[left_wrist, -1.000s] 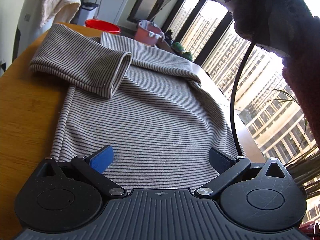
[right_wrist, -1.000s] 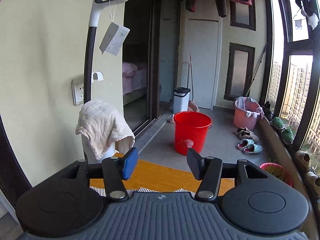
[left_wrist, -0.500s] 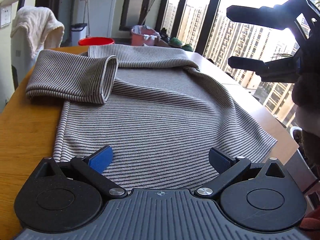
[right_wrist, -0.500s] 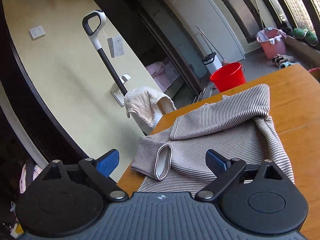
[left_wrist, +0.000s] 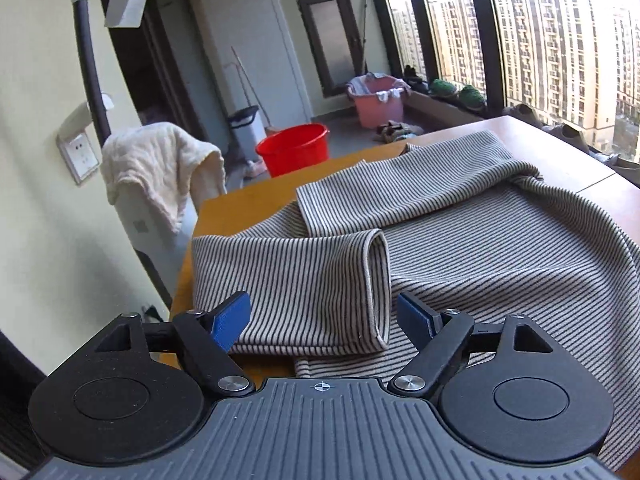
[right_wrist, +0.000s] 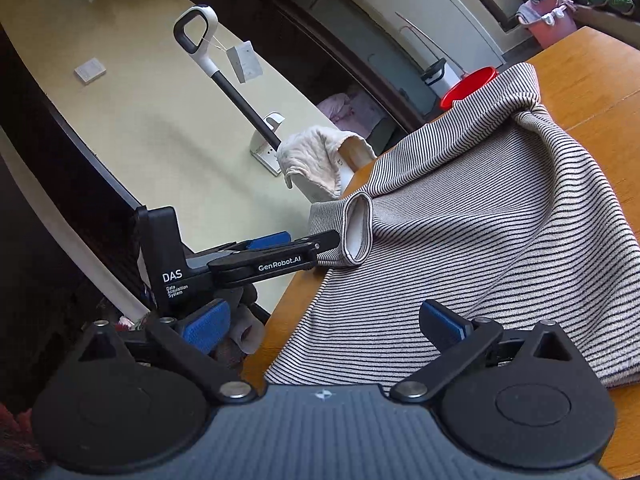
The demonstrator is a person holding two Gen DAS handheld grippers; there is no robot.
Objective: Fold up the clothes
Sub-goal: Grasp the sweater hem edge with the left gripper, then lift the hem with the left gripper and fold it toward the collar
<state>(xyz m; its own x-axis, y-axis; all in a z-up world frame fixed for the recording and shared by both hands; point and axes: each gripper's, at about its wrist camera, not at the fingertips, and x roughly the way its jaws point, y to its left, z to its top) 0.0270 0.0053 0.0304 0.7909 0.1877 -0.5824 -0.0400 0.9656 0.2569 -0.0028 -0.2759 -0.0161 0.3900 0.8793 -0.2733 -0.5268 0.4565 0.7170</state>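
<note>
A grey black-striped long-sleeve top [left_wrist: 500, 248] lies spread on a wooden table [left_wrist: 248, 196]. One sleeve [left_wrist: 304, 280] is folded across the body, its open cuff [left_wrist: 378, 288] facing right. My left gripper [left_wrist: 324, 320] is open, its blue pads either side of the sleeve end, just short of it. In the right wrist view the left gripper [right_wrist: 304, 246] reaches toward the cuff [right_wrist: 358, 226] from the left. My right gripper [right_wrist: 324, 326] is open and empty above the top's [right_wrist: 480, 240] near hem and the table's edge.
A cream towel [left_wrist: 160, 164] hangs over a white unit beside the table's left edge. A red bucket [left_wrist: 294, 152], a pink basket [left_wrist: 378, 98] and a bin stand on the floor beyond. A vacuum handle [right_wrist: 208, 48] leans on the wall. Windows are at the right.
My left gripper has moved from the hem to the folded sleeve's cuff end. My right gripper has swung down from facing the room to the near hem, left gripper now in its view.
</note>
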